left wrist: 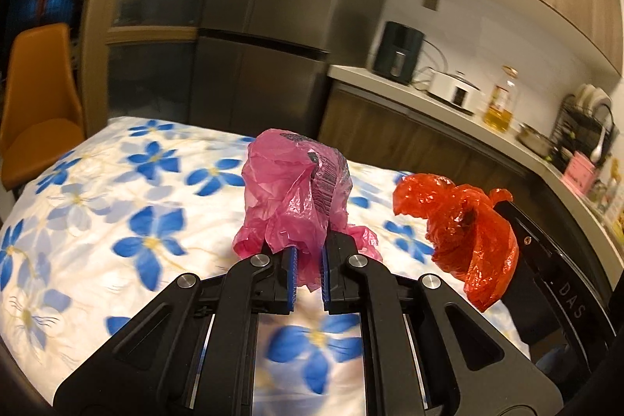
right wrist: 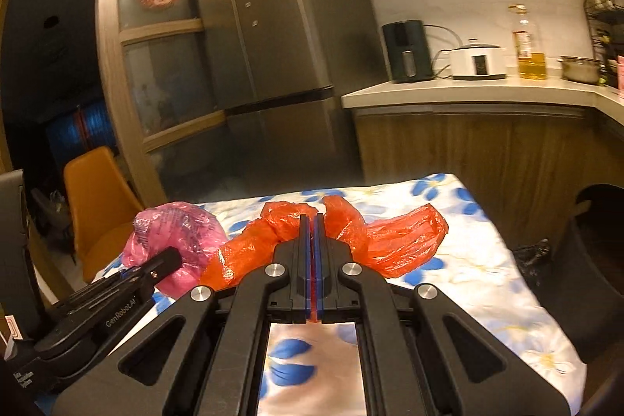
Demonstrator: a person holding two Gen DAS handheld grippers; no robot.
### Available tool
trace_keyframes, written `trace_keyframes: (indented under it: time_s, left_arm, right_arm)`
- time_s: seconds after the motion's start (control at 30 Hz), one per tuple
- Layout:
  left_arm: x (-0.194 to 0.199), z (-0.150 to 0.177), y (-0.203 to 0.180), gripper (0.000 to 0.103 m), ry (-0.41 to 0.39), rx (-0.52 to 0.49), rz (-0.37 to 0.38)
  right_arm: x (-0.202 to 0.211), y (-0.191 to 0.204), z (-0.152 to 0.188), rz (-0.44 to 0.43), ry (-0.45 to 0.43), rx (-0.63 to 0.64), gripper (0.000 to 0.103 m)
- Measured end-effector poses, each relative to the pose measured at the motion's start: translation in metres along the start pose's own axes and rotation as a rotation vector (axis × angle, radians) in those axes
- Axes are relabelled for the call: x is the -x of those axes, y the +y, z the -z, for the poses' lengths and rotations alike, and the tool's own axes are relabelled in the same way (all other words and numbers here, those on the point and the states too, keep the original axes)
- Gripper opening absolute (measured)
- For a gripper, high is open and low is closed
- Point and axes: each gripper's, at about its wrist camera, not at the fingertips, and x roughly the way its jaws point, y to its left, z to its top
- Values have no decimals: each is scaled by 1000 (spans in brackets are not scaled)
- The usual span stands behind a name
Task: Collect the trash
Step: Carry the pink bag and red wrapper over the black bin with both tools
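Pink bag (left wrist: pixel 296 197) pinched by the left tongs (left wrist: pixel 310 273) and red bag (right wrist: pixel 351 232) by the right tongs (right wrist: pixel 314 260) could slip free — thin film, held only by loose folds.

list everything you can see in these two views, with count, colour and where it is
pink plastic bag: 1, pink, above the table, held in the left hand-held gripper
red plastic bag: 1, red-orange, above the table, held in the right hand-held gripper
table cloth: 1, white with blue flowers, covering the table
chair: 1, orange, beside the table
fridge: 1, dark grey, behind the table
air fryer: 1, black, on the counter
cooker: 1, white, on the counter
oil bottle: 1, clear with yellow oil, on the counter
pot: 1, metal, on the counter
dish rack: 1, black, far end of the counter
left hand-held gripper: black, blue pads, shut on the pink bag
right hand-held gripper: black, blue pads, shut on the red bag
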Motion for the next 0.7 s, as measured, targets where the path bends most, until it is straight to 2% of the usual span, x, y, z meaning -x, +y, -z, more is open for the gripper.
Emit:
trace_keyframes:
  time_s: [0.7]
  left_arm:
    - [-16,22,-151,8,37,-176,232]
  right_arm:
    - [67,-117,-10,246,-96,-84,2]
